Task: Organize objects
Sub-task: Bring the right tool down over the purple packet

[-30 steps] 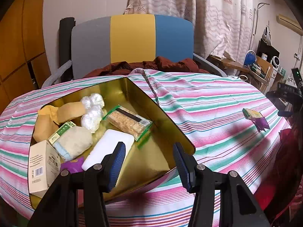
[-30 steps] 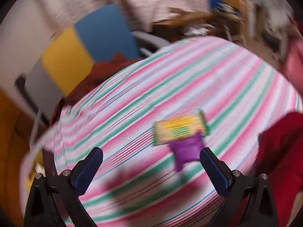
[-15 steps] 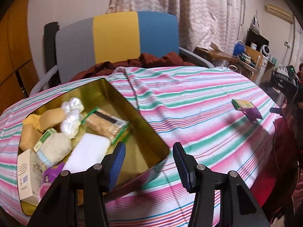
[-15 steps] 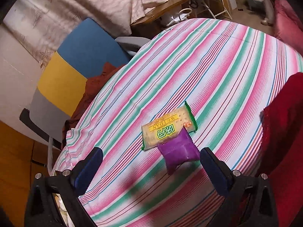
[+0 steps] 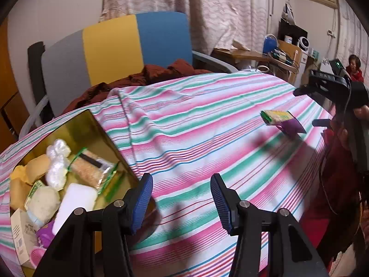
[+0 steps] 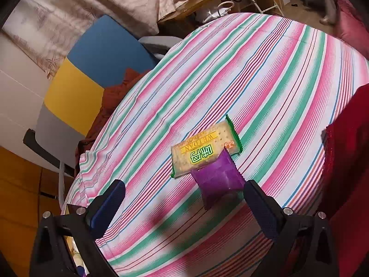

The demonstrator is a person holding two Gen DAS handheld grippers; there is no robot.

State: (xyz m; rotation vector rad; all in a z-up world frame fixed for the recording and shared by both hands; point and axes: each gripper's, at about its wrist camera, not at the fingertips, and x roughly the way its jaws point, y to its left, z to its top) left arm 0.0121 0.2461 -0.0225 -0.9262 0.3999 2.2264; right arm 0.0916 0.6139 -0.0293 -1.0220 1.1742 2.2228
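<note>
With most snacks already packed in the gold tin [image 5: 96,127], the right hand-held gripper [image 6: 184,205] hovered open over a purple packet [image 6: 218,181] overlapping a cracker pack [image 6: 203,147], well right of that tin, while the left hand-held gripper [image 5: 182,202] waited open and empty beside it.

"WEIDAN" on cracker packet [image 6: 206,147], seen upside down

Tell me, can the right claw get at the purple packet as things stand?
Probably yes. The right claw is open above the tablecloth, the purple packet lies just ahead uncovered, though it overlaps the cracker packet.
</note>
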